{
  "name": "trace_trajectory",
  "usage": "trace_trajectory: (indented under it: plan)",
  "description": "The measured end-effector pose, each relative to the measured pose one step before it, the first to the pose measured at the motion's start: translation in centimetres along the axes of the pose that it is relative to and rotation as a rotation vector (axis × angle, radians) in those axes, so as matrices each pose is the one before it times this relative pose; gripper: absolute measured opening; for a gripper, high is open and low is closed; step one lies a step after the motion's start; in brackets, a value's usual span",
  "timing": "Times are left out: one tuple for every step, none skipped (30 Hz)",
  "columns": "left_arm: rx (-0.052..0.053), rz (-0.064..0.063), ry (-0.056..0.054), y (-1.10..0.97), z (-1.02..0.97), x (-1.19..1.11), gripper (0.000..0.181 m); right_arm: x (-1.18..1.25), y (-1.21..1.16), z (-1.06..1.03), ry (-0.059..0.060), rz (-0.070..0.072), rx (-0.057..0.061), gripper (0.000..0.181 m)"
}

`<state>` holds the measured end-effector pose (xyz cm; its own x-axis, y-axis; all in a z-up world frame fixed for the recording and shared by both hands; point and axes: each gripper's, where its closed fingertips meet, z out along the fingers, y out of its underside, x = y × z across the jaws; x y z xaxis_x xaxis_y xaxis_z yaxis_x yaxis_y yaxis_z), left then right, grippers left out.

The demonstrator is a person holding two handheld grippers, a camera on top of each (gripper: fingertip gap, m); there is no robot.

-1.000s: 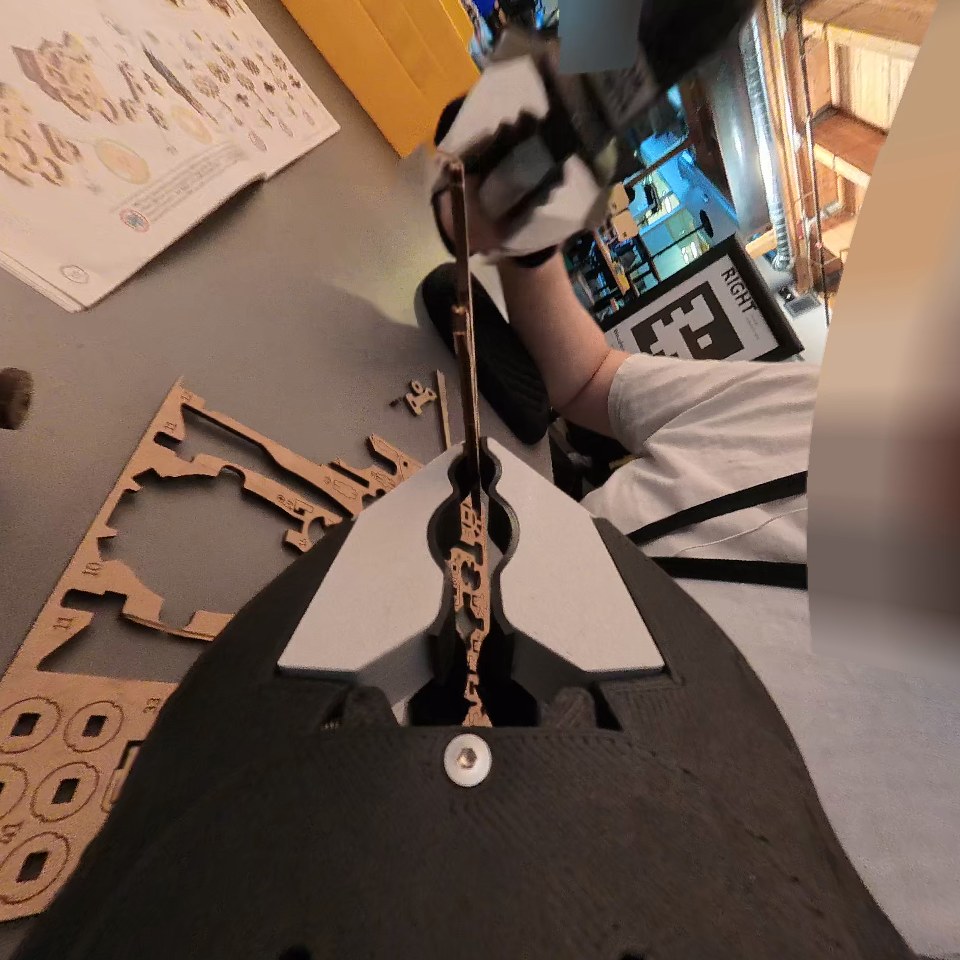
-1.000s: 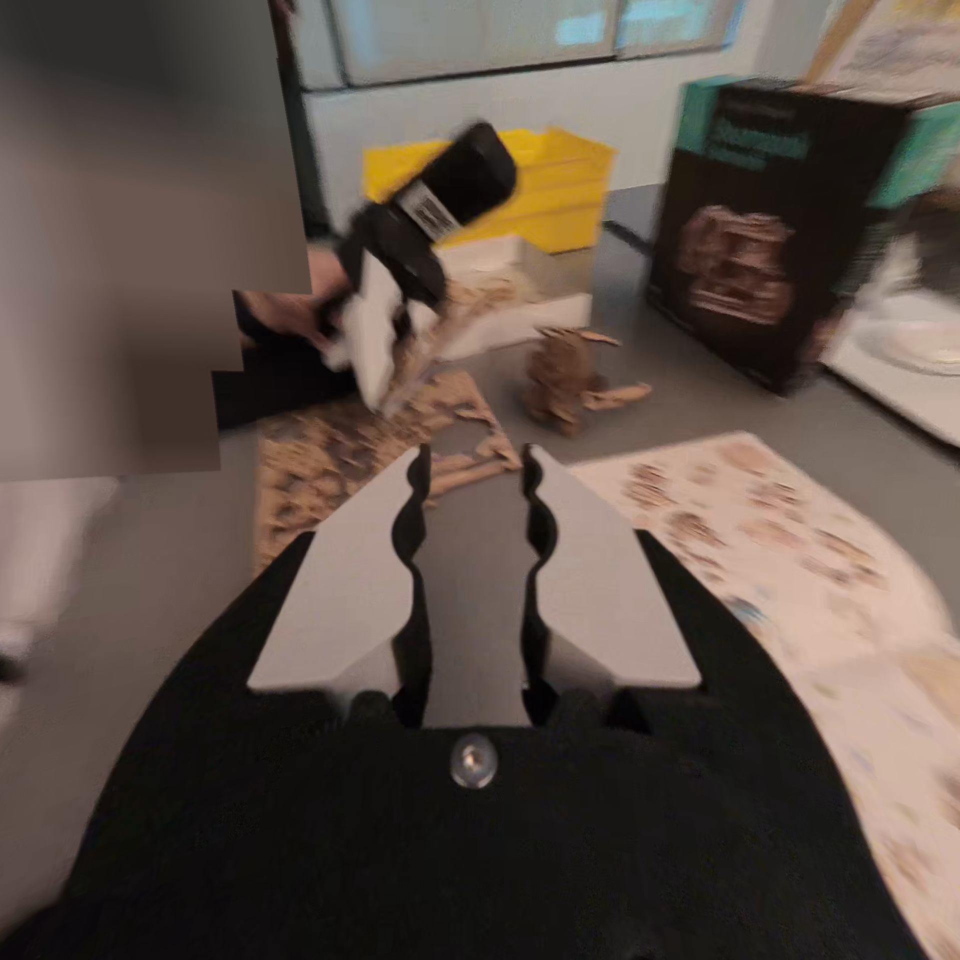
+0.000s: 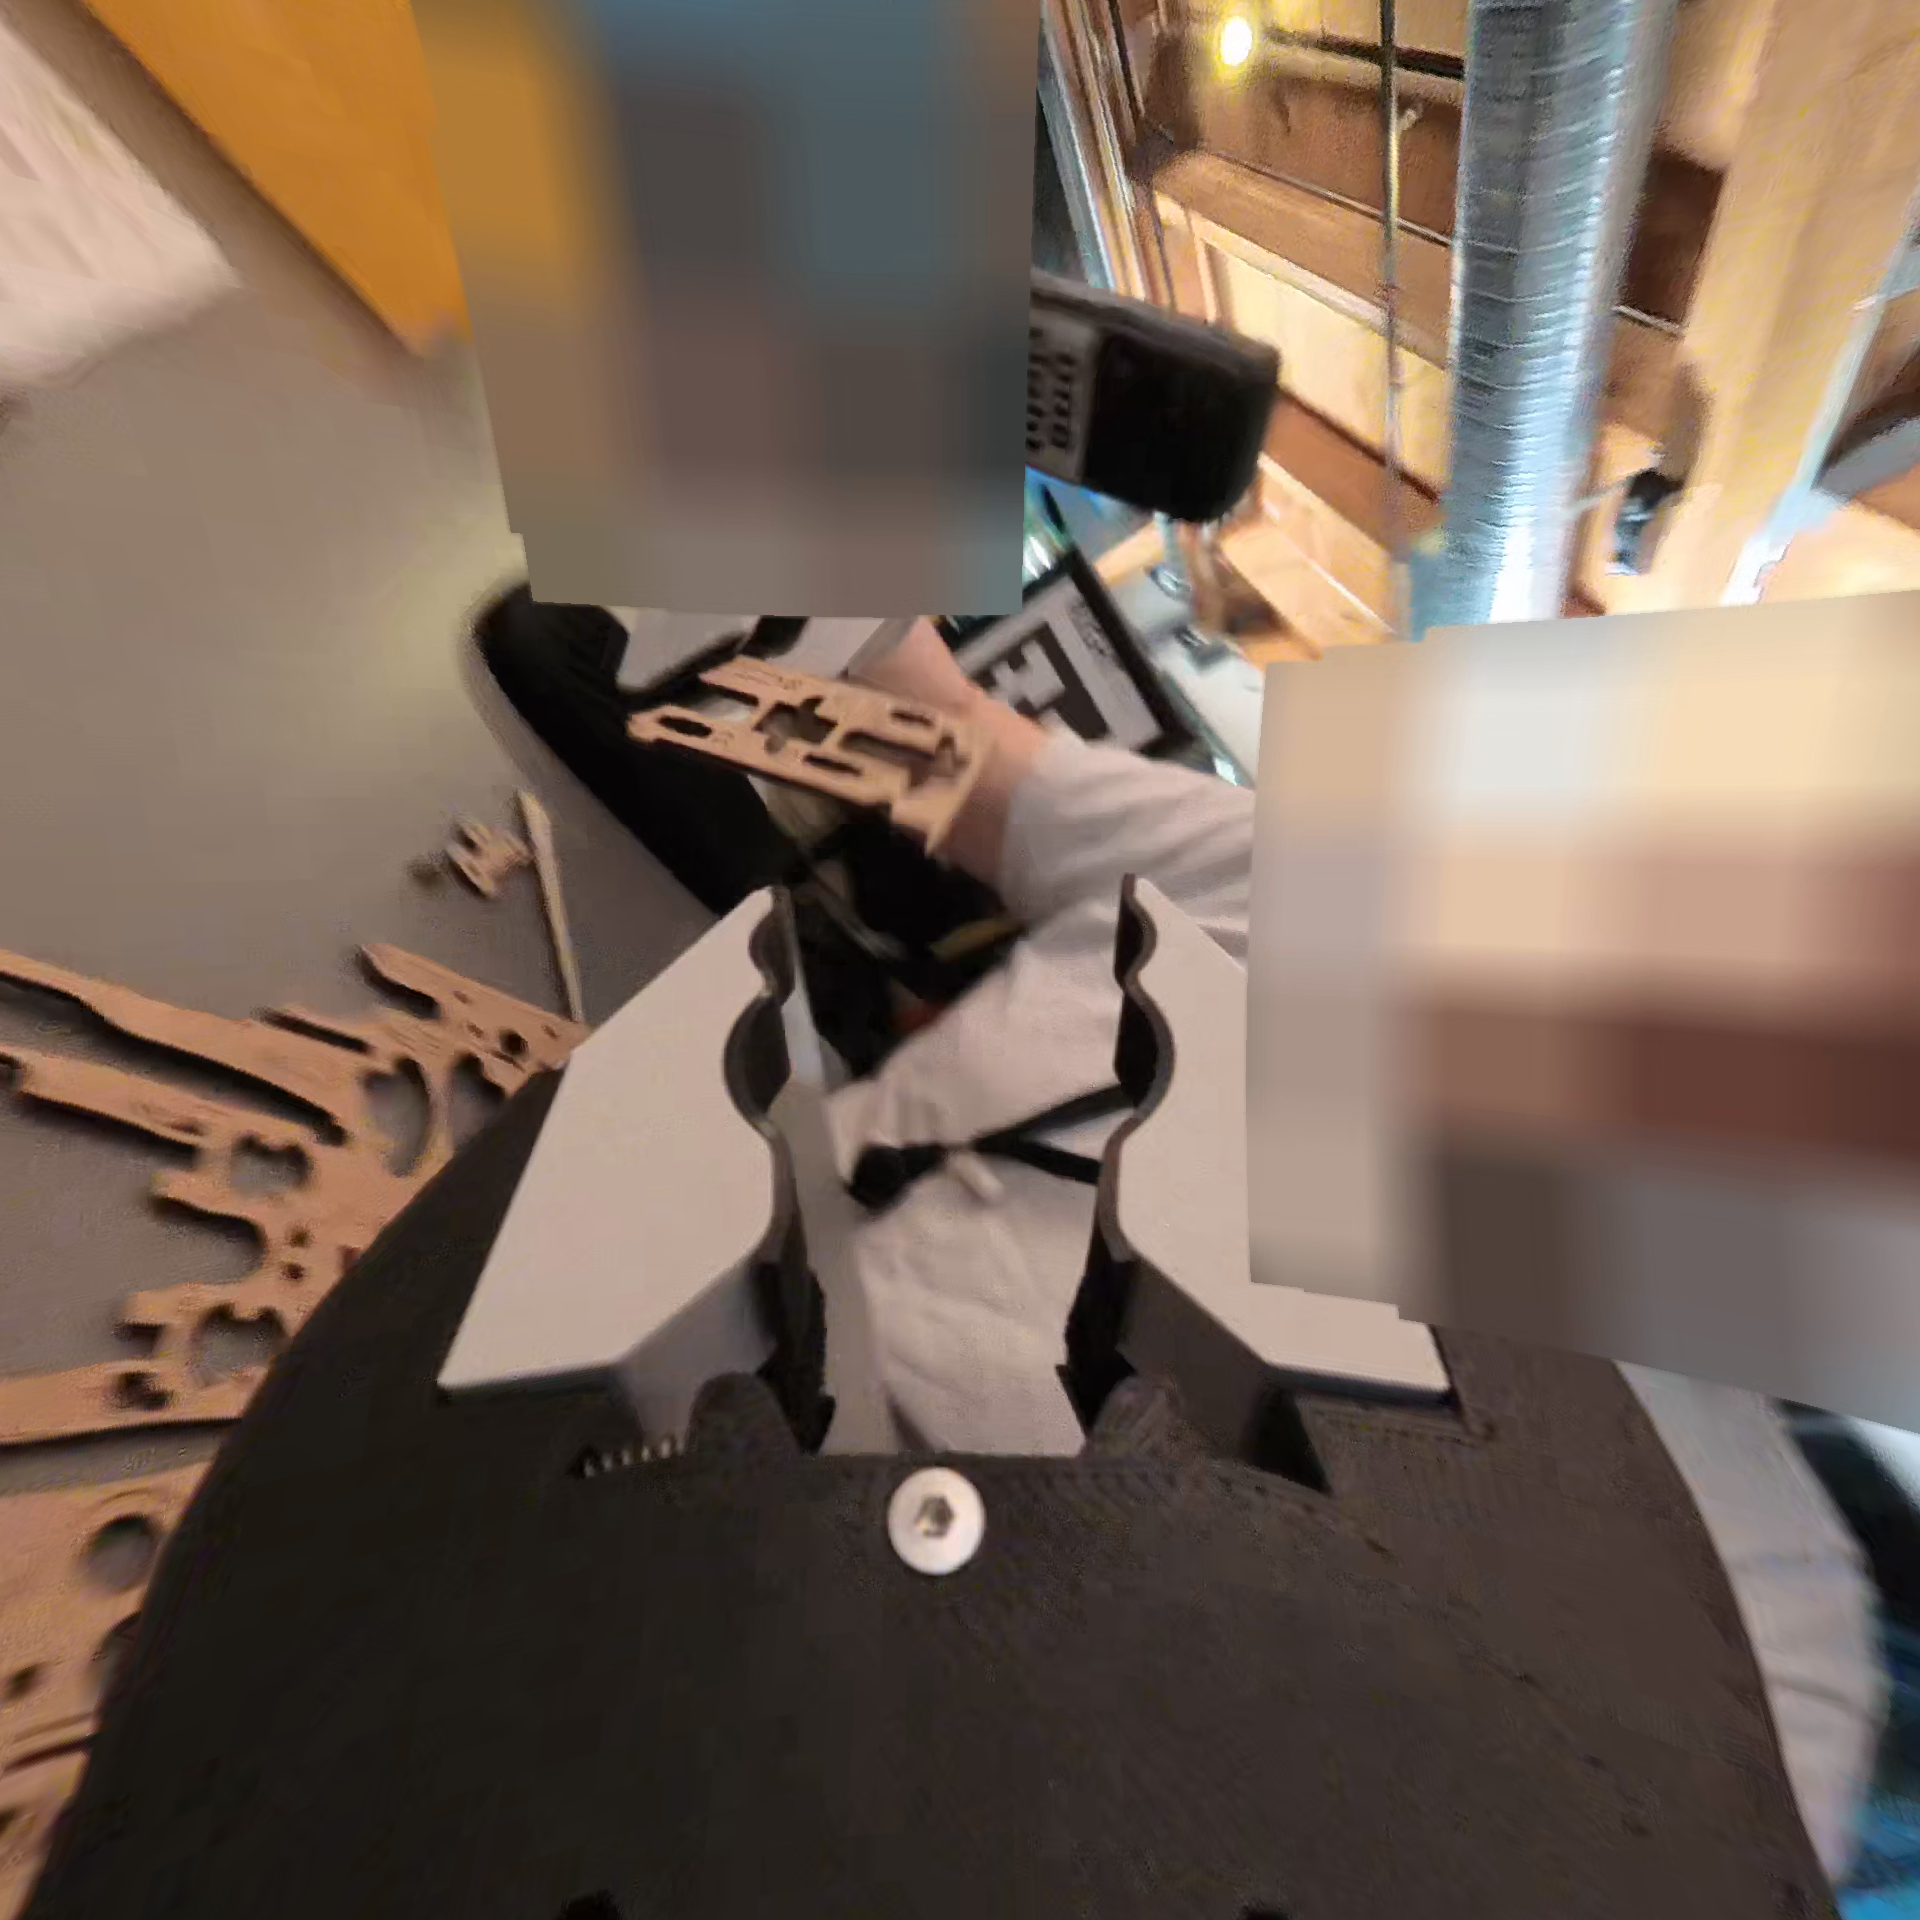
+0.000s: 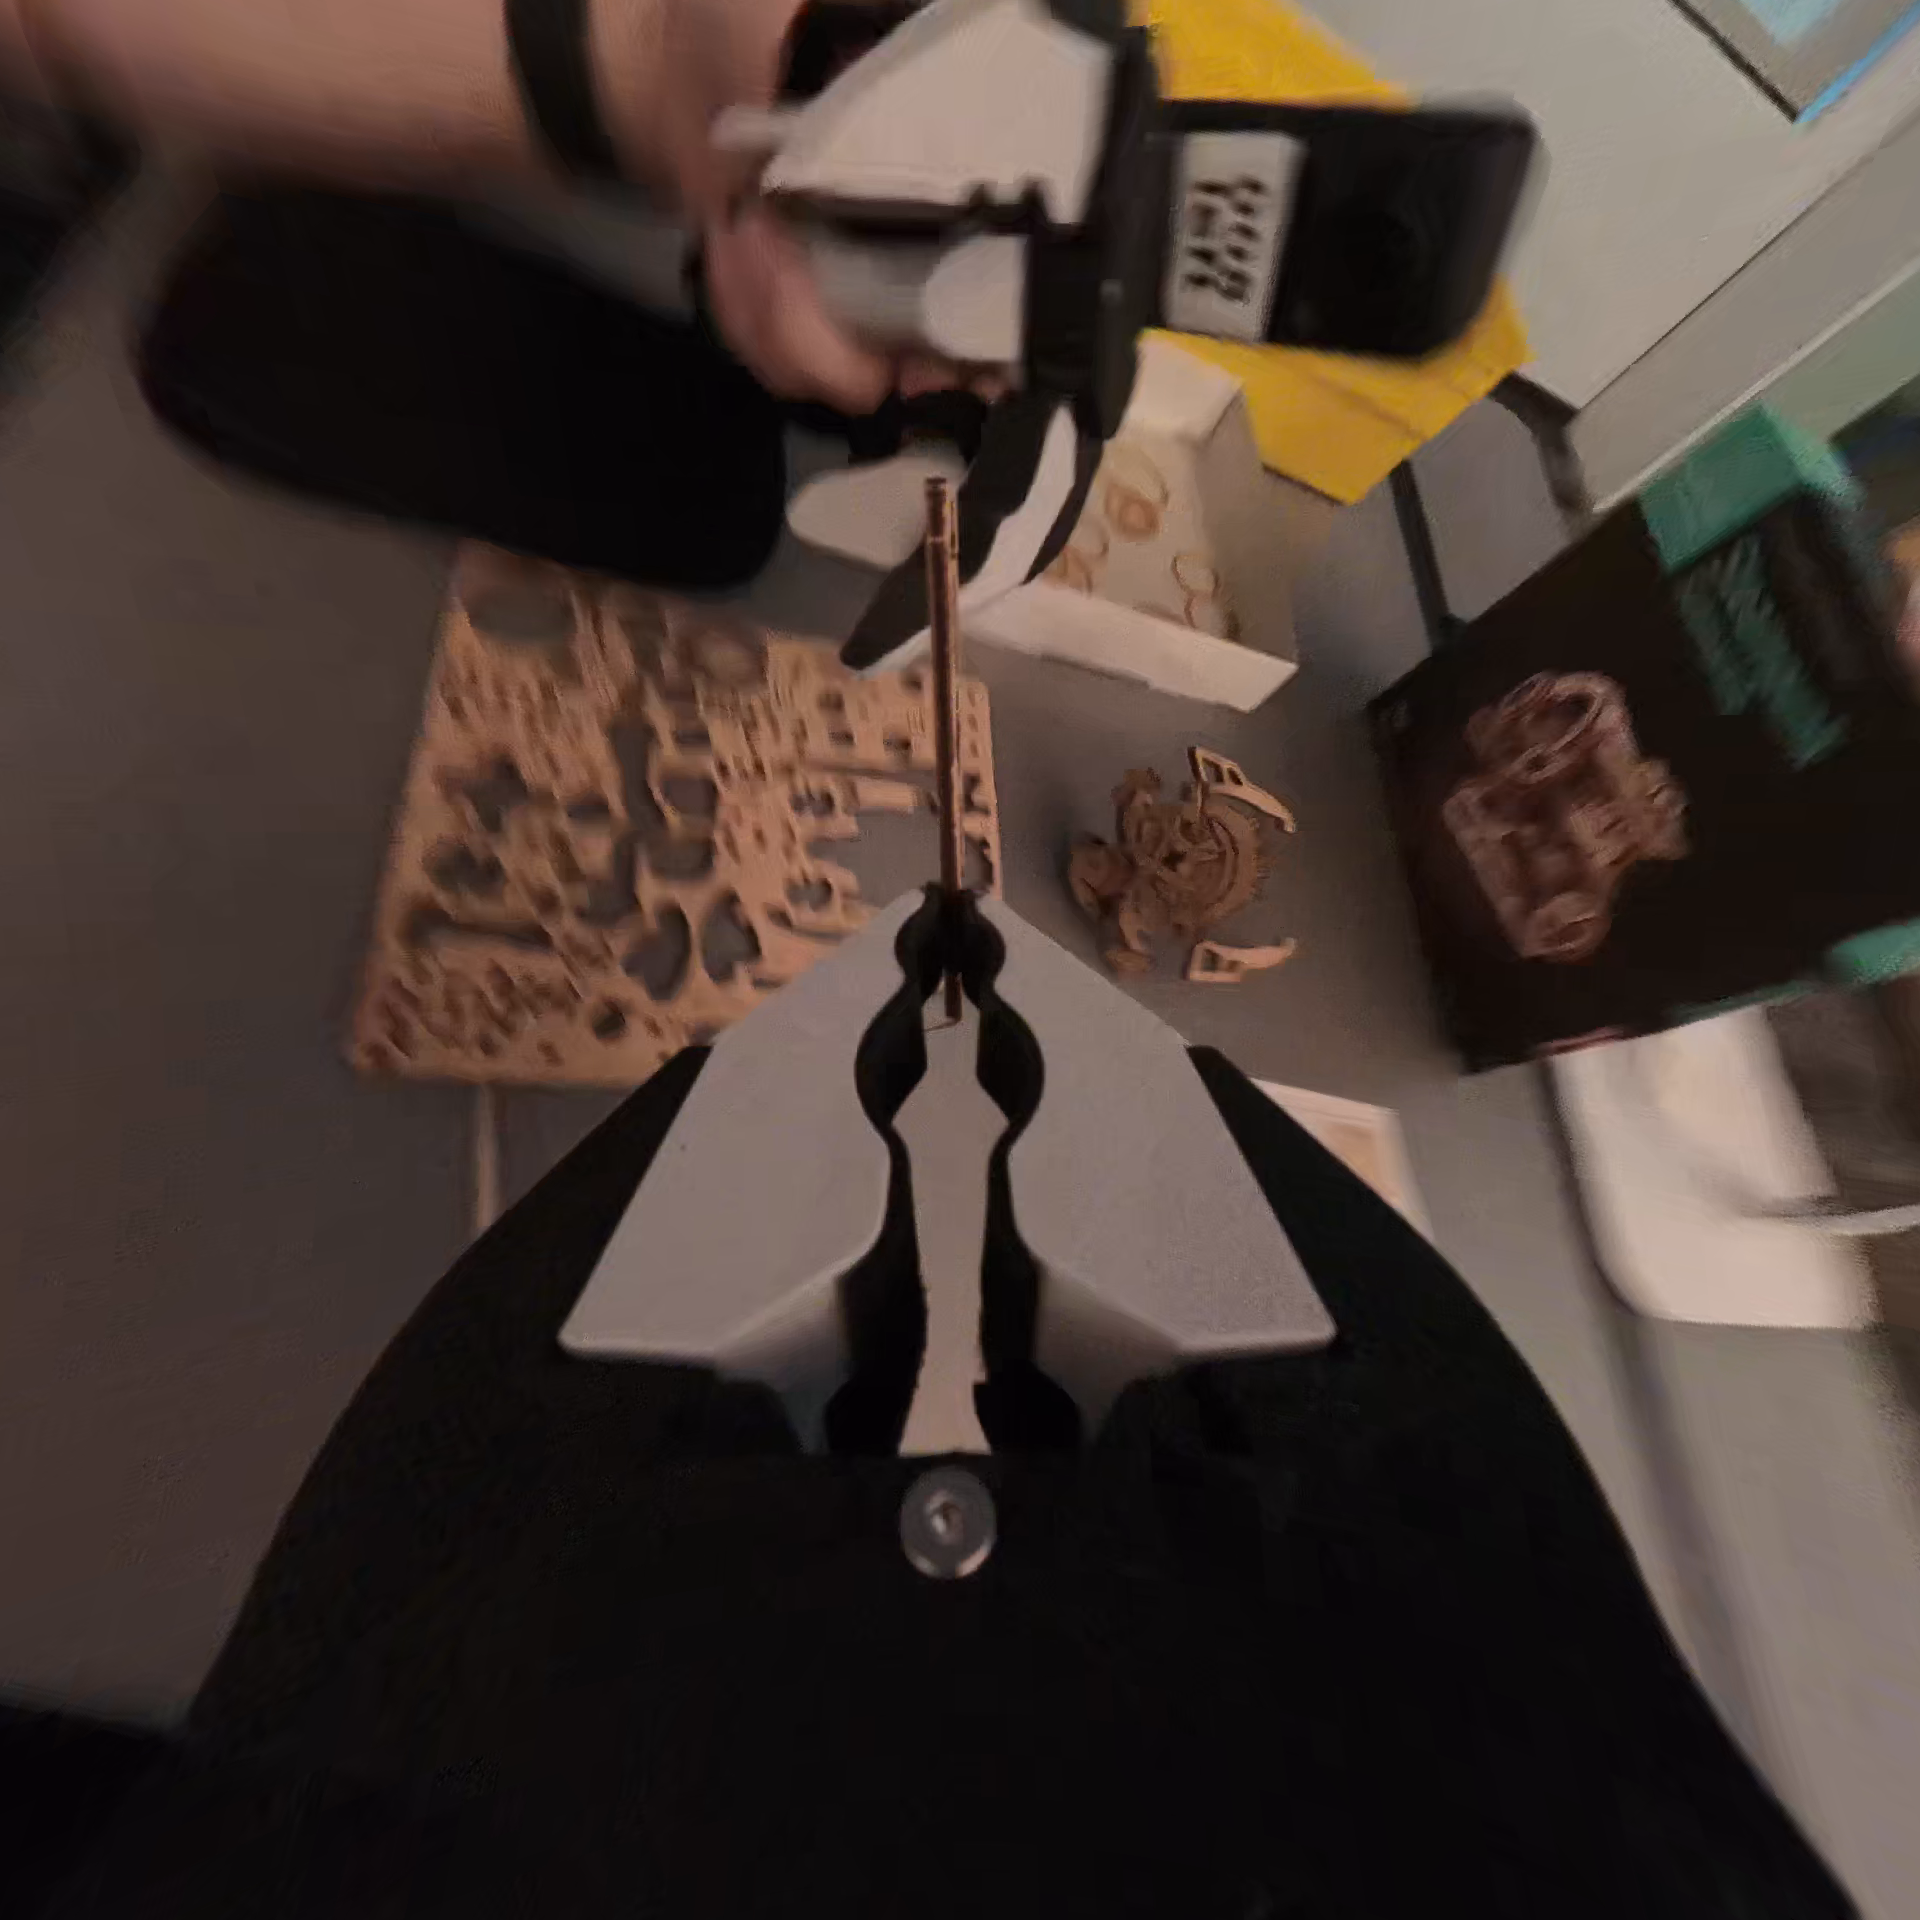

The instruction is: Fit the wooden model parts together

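Wooden part now in right gripper — left gripper emptied, agape

A workshop or maker space: bare wooden beams and a ribbed metal duct run overhead. The grey tabletop carries laser-cut wooden sheets, a half-built wooden model, the kit box and a yellow bin.

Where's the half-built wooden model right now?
Right wrist view: the half-built wooden model stands on the grey table, right of the punched-out part sheet and left of the dark kit box, beyond the right tongs.
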<state>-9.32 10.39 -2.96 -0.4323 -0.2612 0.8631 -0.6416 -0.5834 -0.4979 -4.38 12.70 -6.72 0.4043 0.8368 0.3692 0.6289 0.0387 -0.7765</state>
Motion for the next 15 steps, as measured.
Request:
trace_trajectory:
  plan:
    - [0.0597,0.0822,-0.0392,-1.095,-0.863,0.541,0.065,0.593,-0.654,-0.571,-0.0504,0.1700,0.1048,0.000]
    - [0.0630,0.0742,-0.0345,-1.081,-0.890,0.497,0.069,0.919,-0.762,-0.609,-0.0375,0.1679,0.0920,0.000]
    - [0.0550,0.0615,-0.0286,-0.896,-0.844,0.408,0.069,0.991,-1.032,-0.627,-0.0255,0.1418,0.0966,0.000]
    - [0.0376,0.0522,-0.0262,-0.606,-0.698,0.273,0.067,0.579,-1.135,-0.574,-0.0416,0.1207,0.0901,0.000]
    - [0.0191,0.0482,-0.0227,-0.339,-0.513,0.126,0.067,0.654,-1.024,-0.470,-0.0222,0.0973,0.0758,0.000]
    - [0.0118,0.0392,-0.0211,-0.226,-0.364,-0.051,0.066,0.569,-0.780,-0.352,-0.0129,0.0689,0.0608,0.000]
    - [0.0058,0.0337,-0.0136,-0.129,-0.201,-0.098,0.063,0.408,-0.450,-0.248,-0.0123,0.0457,0.0388,0.000]
    - [-0.0023,0.0281,-0.0045,0.037,-0.060,-0.086,0.060,0.678,-0.211,-0.212,0.0146,0.0312,0.0277,0.000]
    - [-0.0037,0.0184,-0.0102,0.110,0.037,-0.253,0.059,0.588,-0.036,-0.159,0.0125,0.0296,0.0177,0.000]
    - [-0.0051,0.0145,-0.0082,0.160,0.097,-0.216,0.058,0.305,-0.105,-0.123,-0.0004,0.0279,0.0233,0.000]
    - [-0.0081,0.0116,-0.0098,0.220,0.128,-0.196,0.056,0.153,-0.173,-0.119,-0.0059,0.0297,0.0269,0.000]
    - [-0.0075,0.0091,-0.0113,0.188,0.126,-0.175,0.055,0.158,-0.234,-0.125,-0.0008,0.0249,0.0269,0.000]
    - [-0.0047,0.0071,-0.0071,0.112,0.129,-0.045,0.054,0.022,-0.258,-0.123,-0.0039,0.0146,0.0236,0.000]
    - [-0.0064,0.0056,-0.0040,0.104,0.110,0.038,0.053,-0.008,-0.175,-0.091,-0.0010,0.0078,0.0120,0.000]
    - [-0.0078,0.0072,-0.0005,0.087,0.099,0.116,0.053,0.184,-0.099,-0.076,0.0154,0.0038,0.0027,0.000]
